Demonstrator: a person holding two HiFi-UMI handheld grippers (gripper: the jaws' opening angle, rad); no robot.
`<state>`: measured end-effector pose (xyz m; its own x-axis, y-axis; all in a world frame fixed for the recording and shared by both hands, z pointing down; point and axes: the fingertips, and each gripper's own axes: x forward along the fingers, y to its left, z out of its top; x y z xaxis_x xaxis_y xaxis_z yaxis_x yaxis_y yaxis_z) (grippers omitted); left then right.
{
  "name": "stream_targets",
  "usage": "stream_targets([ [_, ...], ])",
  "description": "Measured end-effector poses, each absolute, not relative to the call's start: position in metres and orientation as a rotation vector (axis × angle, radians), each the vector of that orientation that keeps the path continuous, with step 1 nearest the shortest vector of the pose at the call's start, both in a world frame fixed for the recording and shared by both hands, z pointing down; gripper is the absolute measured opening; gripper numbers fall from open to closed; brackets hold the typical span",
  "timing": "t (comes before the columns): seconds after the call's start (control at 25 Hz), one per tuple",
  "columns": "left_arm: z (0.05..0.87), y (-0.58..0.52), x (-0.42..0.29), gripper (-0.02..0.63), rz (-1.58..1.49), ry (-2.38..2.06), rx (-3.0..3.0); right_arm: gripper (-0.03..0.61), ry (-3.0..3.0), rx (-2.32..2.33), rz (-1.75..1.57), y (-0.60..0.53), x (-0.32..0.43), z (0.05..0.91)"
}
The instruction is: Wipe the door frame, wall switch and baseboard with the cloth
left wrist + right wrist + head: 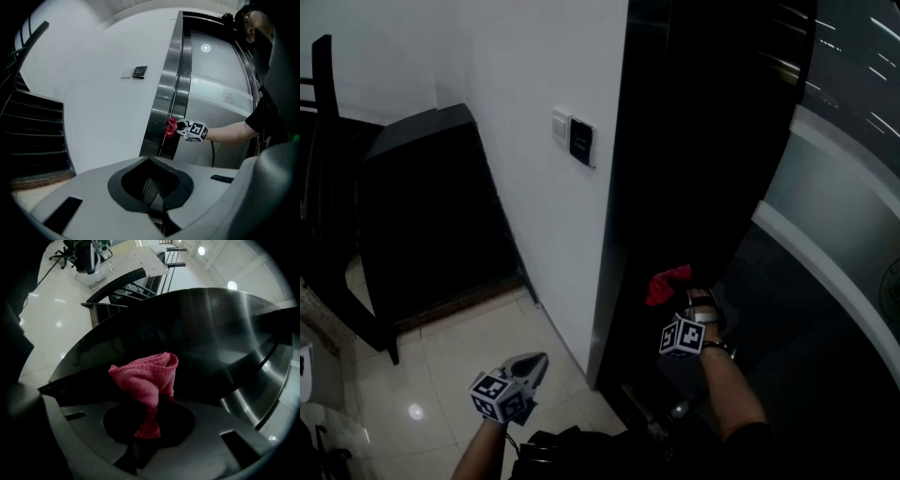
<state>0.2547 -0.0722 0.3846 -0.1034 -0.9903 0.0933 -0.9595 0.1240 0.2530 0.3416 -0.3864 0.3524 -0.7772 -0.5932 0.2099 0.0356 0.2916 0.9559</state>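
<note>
A dark staircase (pixel 431 216) stands on the pale, glossy tiled floor (pixel 478 347), its side against the white wall (pixel 516 75). In the left gripper view its treads (pixel 33 136) climb to the left under a thin black railing (pixel 29 33). A black chair (pixel 323 187) stands at the floor's left edge, just beside the staircase. Right of the wall is a grey door panel (pixel 215 108) crossed by a lighter band, with a small round emblem (pixel 228 96) on it. A light (pixel 201 250) shines on the ceiling.
</note>
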Motion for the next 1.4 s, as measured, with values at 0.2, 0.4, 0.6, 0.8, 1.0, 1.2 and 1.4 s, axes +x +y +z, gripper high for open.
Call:
stream_targets([
  [0.2, 0.389, -0.070, 0.252, -0.008, -0.175, -2.167, 1.909, 0.058, -2.024, 0.482, -1.493, -0.388, 0.340, 0.367],
  [0.4, 0.391, -0.072, 0.253, -0.008, -0.171, -2.164, 1.906, 0.058, -2.035, 0.465, -1.463, -0.387, 0.340, 0.385],
  [0.6, 0.396, -0.074, 0.254, -0.008, -0.154, -2.154, 1.900, 0.058, -2.028, 0.428, -1.458, -0.384, 0.339, 0.394],
  [0.8, 0.398, -0.072, 0.255, -0.008, -0.183, -2.148, 1.887, 0.058, -2.060, 0.445, -1.399, -0.388, 0.340, 0.409],
  [1.0, 0.397, -0.065, 0.251, -0.008, -0.206, -2.155, 1.863, 0.058, -2.076, 0.444, -1.366, -0.390, 0.341, 0.424],
  [1.2, 0.401, -0.058, 0.250, -0.008, -0.200, -2.150, 1.836, 0.058, -2.064, 0.416, -1.312, -0.384, 0.345, 0.442],
  [1.4, 0.408, -0.050, 0.249, -0.008, -0.191, -2.152, 1.814, 0.058, -2.036, 0.416, -1.294, -0.387, 0.347, 0.456],
])
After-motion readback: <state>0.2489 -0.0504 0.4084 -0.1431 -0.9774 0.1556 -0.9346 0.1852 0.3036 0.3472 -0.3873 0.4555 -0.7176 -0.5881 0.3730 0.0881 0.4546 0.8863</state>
